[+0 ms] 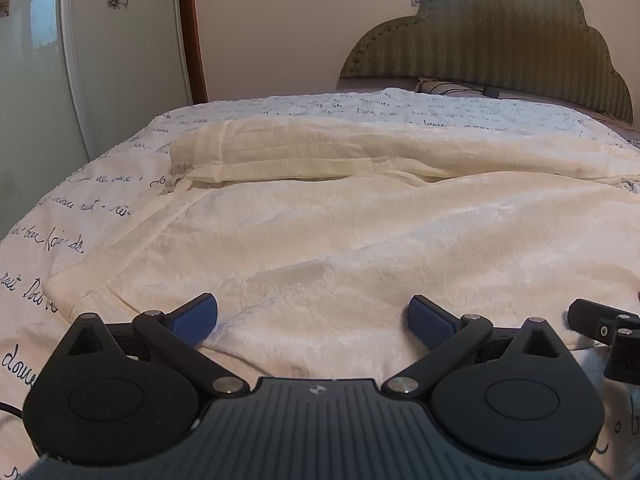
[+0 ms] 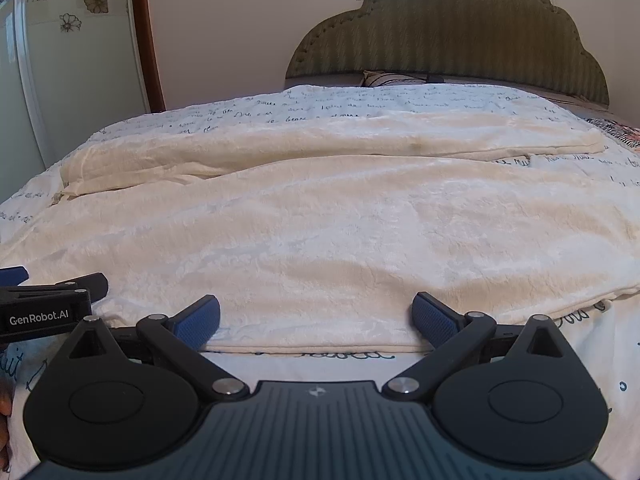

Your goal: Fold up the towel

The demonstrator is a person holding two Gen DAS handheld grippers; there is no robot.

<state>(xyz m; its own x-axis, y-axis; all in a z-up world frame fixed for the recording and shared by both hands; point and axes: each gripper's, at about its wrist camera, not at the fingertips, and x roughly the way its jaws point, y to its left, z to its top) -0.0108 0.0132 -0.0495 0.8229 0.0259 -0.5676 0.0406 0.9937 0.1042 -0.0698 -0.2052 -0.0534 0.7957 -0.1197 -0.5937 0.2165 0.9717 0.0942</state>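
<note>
- The large cream plush towel point(image 2: 320, 224) lies spread across the white bedspread printed with dark cursive script point(image 2: 320, 100), its far long edge rolled back on itself into a thick ridge toward the green scalloped upholstered headboard point(image 2: 448, 28).
- The left gripper point(image 1: 313, 320) hovers low over the near part of the towel, blue pads spread wide, holding nothing.
- The right gripper point(image 2: 316, 320) sits at the towel's near hem, likewise wide and empty.
- The cloth looks soft, limp and fairly bulky (it will likely sag and drag between two holds).
- Best taken at the near edge or its corners, pinching both layers of the hem.
</note>
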